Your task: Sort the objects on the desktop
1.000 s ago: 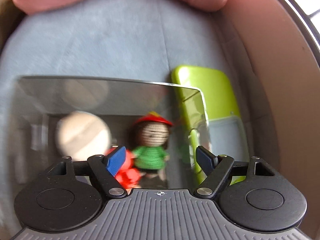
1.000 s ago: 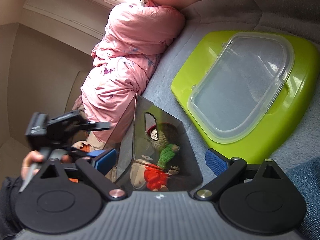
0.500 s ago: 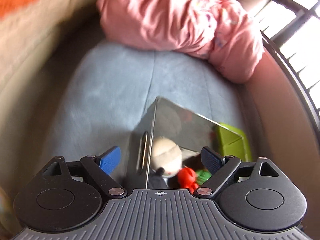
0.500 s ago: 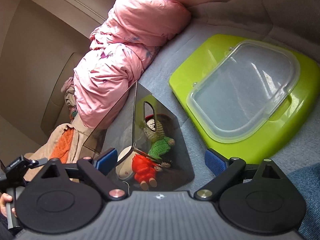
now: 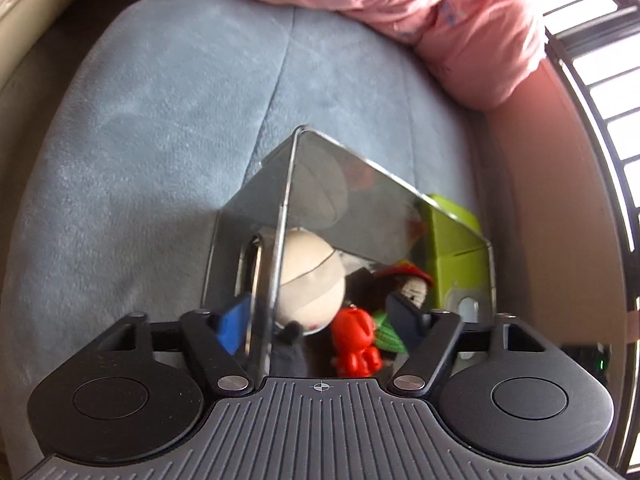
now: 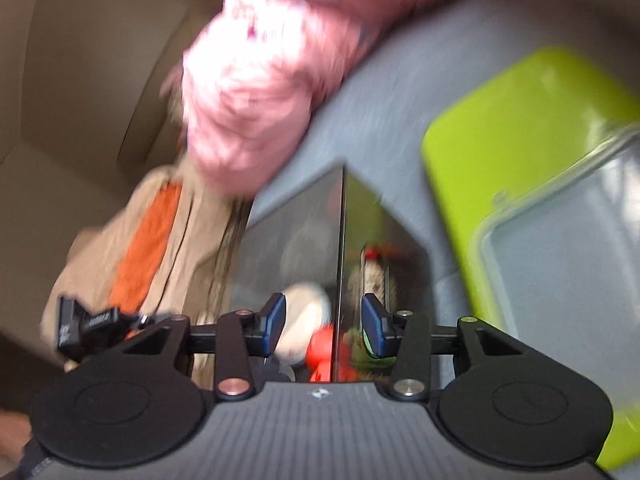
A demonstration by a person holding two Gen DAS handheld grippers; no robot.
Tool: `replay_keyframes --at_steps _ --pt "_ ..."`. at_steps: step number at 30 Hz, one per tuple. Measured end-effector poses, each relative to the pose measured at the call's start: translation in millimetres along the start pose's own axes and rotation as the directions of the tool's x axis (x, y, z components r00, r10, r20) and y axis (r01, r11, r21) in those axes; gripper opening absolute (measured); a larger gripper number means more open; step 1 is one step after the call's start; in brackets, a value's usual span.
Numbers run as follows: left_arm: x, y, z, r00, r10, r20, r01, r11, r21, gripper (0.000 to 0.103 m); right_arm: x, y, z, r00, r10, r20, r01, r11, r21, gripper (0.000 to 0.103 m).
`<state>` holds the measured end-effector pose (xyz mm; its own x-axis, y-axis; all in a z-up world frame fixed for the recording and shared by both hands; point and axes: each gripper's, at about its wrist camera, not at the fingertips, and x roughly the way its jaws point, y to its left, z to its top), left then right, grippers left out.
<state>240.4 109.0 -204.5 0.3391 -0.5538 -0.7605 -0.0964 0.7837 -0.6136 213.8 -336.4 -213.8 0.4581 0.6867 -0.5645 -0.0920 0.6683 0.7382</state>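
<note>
A smoky clear box (image 5: 360,196) stands on the blue cushion (image 5: 140,140). Inside it are a cream plush ball (image 5: 310,280), a red figure (image 5: 356,340) and a crocheted doll (image 5: 412,284) with a red hat. My left gripper (image 5: 320,322) straddles the box's left wall, one blue pad outside and one inside. Its jaws are closing and the pads do not touch the wall. In the blurred right wrist view, my right gripper (image 6: 324,322) straddles an upright edge of the box (image 6: 304,216). Its jaws are closing too, with a gap on both sides.
A lime-green tray (image 6: 520,140) with a clear lid (image 6: 568,264) lies to the right of the box. A pink quilt (image 5: 440,12) is bunched behind it. Beige and orange cloth (image 6: 148,248) lies to the left. A window grille (image 5: 600,80) is at far right.
The left gripper went from facing into the box to its left corner, lower, and its jaws narrowed around the wall. The right gripper swung left onto the box and its jaws narrowed a lot.
</note>
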Motion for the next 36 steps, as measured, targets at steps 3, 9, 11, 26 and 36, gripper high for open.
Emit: replay_keyframes --at_steps 3,9,11,26,36 --pt "14 10 10 0.997 -0.042 -0.057 0.040 0.999 -0.026 0.067 23 -15 10 0.993 0.075 -0.086 -0.073 0.997 0.031 0.044" --pt "14 3 -2 0.998 0.044 -0.033 -0.044 0.999 -0.007 0.054 46 -21 2 0.991 0.069 -0.112 -0.052 0.988 0.145 0.029" --pt "5 3 -15 0.999 0.043 -0.017 -0.044 0.999 -0.005 0.054 47 -14 -8 0.992 0.038 -0.121 -0.023 0.993 0.119 0.029" --pt "-57 41 -110 0.998 0.055 0.024 -0.052 0.992 -0.119 0.072 8 29 -88 0.946 -0.114 -0.304 0.135 0.990 0.049 0.038" --pt "-143 3 -152 0.955 0.247 0.167 -0.251 0.968 0.008 0.098 -69 112 -74 0.923 -0.383 -0.038 0.373 0.914 -0.161 0.074"
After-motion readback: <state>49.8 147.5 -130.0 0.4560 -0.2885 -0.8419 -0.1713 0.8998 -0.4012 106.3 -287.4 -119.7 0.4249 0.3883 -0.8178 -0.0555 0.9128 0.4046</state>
